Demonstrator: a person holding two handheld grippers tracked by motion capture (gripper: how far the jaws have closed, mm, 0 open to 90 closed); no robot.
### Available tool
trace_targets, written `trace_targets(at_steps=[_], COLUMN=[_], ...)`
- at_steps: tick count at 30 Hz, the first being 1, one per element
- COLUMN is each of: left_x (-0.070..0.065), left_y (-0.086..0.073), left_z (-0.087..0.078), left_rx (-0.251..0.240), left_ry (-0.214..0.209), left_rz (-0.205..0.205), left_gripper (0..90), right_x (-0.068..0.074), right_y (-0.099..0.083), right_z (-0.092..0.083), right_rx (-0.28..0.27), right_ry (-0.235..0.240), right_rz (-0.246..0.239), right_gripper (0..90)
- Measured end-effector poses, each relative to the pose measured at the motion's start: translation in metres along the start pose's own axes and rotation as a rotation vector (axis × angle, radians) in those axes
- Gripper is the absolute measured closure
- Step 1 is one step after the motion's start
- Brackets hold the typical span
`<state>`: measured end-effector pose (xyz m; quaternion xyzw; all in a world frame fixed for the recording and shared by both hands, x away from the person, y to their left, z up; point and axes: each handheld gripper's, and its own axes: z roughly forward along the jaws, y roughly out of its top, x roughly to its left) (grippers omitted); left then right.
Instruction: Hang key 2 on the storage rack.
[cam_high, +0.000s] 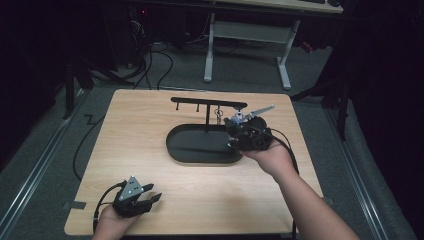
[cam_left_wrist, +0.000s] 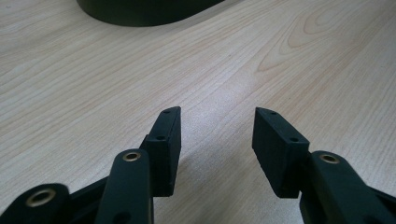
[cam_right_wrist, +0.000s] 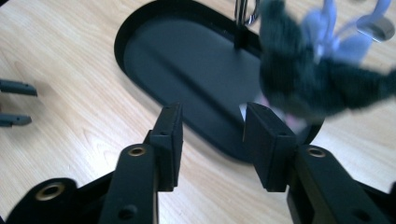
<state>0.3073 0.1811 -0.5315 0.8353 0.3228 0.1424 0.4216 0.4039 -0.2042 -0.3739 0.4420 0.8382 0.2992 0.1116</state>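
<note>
Wooden desk (cam_high: 150, 145) carries a black oval tray (cam_high: 200, 145), long axis left-right, with a T-shaped stand (cam_high: 207, 105) rising from its far side. Fuzzy dark keychain (cam_right_wrist: 299, 84) hangs blurred over the tray's right end. Right tool (cam_right_wrist: 212, 122) released, nothing between pads. Left tool (cam_left_wrist: 217, 135) released, empty, near edge.

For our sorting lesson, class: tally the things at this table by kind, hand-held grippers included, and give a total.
Hand-held grippers: 2, the left hand-held gripper and the right hand-held gripper
Black rack with oval tray: 1
Dark fuzzy charm, blurred, by the rack: 1
Total: 4
</note>
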Motion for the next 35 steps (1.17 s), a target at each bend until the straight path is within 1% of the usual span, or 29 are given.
trace_targets(at_steps=[3,6,7,11,13,14,18,20,22,24,27,28,31,33,35], left_x=[0.000,-0.001,-0.001,-0.002,-0.003,-0.003,-0.005,-0.006,-0.008,-0.009,-0.010,-0.011,-0.013,-0.013,-0.013], left_y=[0.000,-0.001,-0.001,-0.001,-0.001,0.000,0.001,0.002,0.003,0.004,0.006,0.006,0.006,0.005,0.005], left_z=[0.001,0.001,0.001,0.002,0.002,0.001,0.001,0.001,0.001,0.001,0.001,0.001,0.001,0.000,0.000], left_rx=[0.001,0.002,0.002,0.001,-0.004,-0.008,-0.019,-0.020,-0.021,-0.024,-0.032,-0.035,-0.033,-0.031,-0.034], left_ry=[0.000,0.000,0.000,-0.002,-0.005,-0.008,-0.013,-0.016,-0.019,-0.022,-0.028,-0.027,-0.029,-0.030,-0.031], left_rz=[-0.002,-0.003,-0.003,-0.001,0.002,0.004,0.012,0.014,0.021,0.023,0.025,0.026,0.029,0.033,0.031], left_gripper=[52.3,51.9,51.7,50.9,50.4,50.3,49.7,49.5,49.4,49.4,49.0,49.0,48.9,48.6,48.4], right_x=[0.002,0.007,0.008,0.009,0.009,0.010,0.014,0.018,0.022,0.027,0.028,0.027,0.023,0.023,0.023], right_y=[-0.020,-0.041,-0.049,-0.082,-0.100,-0.110,-0.143,-0.155,-0.167,-0.181,-0.185,-0.186,-0.186,-0.186,-0.186], right_z=[0.002,0.007,0.009,0.020,0.027,0.031,0.043,0.045,0.045,0.041,0.040,0.040,0.041,0.042,0.042], right_rx=[-0.035,-0.069,-0.085,-0.145,-0.172,-0.195,-0.243,-0.267,-0.301,-0.358,-0.362,-0.370,-0.382,-0.378,-0.382], right_ry=[-0.012,-0.044,-0.045,-0.018,-0.039,-0.035,-0.038,-0.041,-0.047,-0.077,-0.072,-0.075,-0.072,-0.082,-0.076], right_rz=[-0.001,-0.027,-0.030,-0.010,-0.012,-0.007,0.027,0.033,0.020,0.005,-0.015,-0.009,0.032,0.019,0.023], right_gripper=[51.0,46.5,44.5,39.6,37.6,37.1,33.4,32.1,30.1,30.5,28.8,28.9,28.8,28.7,28.7])
